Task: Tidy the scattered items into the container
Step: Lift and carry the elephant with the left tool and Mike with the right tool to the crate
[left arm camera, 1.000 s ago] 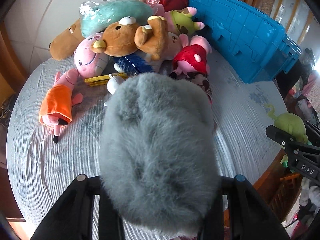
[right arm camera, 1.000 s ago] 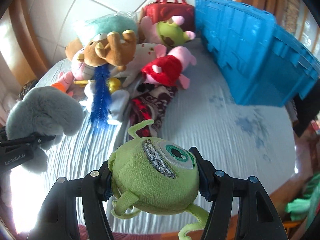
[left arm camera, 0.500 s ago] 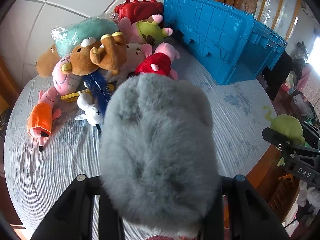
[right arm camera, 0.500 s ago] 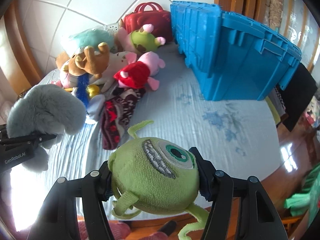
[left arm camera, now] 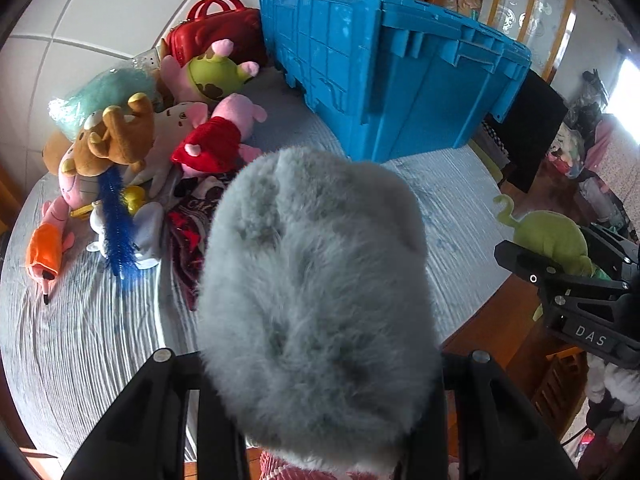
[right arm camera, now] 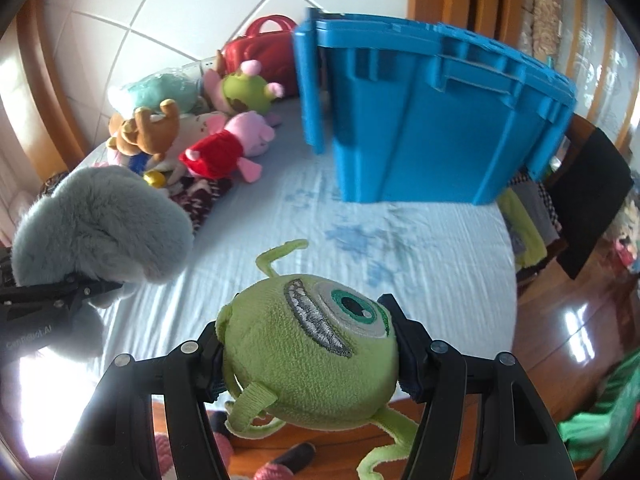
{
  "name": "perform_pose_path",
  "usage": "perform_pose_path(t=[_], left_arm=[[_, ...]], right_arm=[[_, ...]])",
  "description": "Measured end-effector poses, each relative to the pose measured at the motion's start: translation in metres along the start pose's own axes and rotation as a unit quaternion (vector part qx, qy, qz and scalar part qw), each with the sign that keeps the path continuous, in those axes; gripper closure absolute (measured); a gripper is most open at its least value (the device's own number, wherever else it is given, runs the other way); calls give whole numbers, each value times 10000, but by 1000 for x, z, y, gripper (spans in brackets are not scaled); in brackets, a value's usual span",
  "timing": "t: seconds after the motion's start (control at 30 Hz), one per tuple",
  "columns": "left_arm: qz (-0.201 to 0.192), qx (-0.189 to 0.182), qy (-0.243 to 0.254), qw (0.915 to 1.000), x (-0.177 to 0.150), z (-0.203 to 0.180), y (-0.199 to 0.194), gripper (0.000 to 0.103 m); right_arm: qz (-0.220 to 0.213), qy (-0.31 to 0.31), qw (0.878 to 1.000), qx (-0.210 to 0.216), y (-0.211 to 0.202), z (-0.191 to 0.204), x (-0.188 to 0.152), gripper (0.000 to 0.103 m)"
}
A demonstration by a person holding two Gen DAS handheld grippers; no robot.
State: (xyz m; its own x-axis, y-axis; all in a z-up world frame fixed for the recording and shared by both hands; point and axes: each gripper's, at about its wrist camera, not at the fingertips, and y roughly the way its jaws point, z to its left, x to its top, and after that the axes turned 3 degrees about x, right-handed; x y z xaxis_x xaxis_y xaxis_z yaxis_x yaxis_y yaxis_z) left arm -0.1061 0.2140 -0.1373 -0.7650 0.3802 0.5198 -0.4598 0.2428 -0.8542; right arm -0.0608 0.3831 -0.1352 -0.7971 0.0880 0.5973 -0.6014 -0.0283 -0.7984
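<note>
Crate (right arm camera: 432,120), blue ribbed plastic, stands at the far right of the table (right arm camera: 420,248), walls rigid; its opening is not visible from either wrist, so its contents cannot be told.

Grey plush (left arm camera: 316,304) is the largest item in hand. It is gripped by the left gripper (left arm camera: 320,408), whose jaws are drawn in narrow and buried in the fur; the body bulges well past both fingers. Judged very light, soft and compressible, with slippery pile: a hold across the core is sound, a hold on fur alone likely to slip.

Green monster (right arm camera: 312,356), a one-eyed ball plush, is clamped at its sides by the right gripper (right arm camera: 310,364), jaws about half open and pressing into the stuffing. Judged light and springy; thin limbs dangle loose below and may snag on the crate rim.

Remaining pile lies at the far left of the table, near the crate: pig (left arm camera: 224,136) in red dress, brown bear (left arm camera: 116,136), blue brush (left arm camera: 116,224). The plush look soft enough to pinch mid-body; the brush stem looks stiffer.
</note>
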Motion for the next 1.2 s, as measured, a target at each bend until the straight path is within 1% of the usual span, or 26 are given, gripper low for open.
perform_pose_path(t=[0.2,0.37,0.57,0.77,0.9,1.07,1.2], left_arm=[[120,-78,261,9996,6,-38,14,67],[73,-260,454,9986,25,-56,25,67],[64,-461,671,9967,53,-68,39,67],[-36,-519,866,9949,77,-79,52,67],[-71,-561,958,9938,91,-89,54,67],[-132,-541,922,9942,110,-103,58,67],[-221,-443,767,9958,126,-117,62,67]], right_arm=[[75,221,9997,-65,-1,-38,-11,39],[66,393,9990,-207,-2,-59,-10,39],[50,495,9979,-404,1,-78,8,39],[-65,572,9967,-573,7,-90,28,39],[-136,639,9962,-584,6,-99,37,39],[-195,562,9967,-554,6,-113,53,39],[-238,403,9979,-442,11,-131,68,39]])
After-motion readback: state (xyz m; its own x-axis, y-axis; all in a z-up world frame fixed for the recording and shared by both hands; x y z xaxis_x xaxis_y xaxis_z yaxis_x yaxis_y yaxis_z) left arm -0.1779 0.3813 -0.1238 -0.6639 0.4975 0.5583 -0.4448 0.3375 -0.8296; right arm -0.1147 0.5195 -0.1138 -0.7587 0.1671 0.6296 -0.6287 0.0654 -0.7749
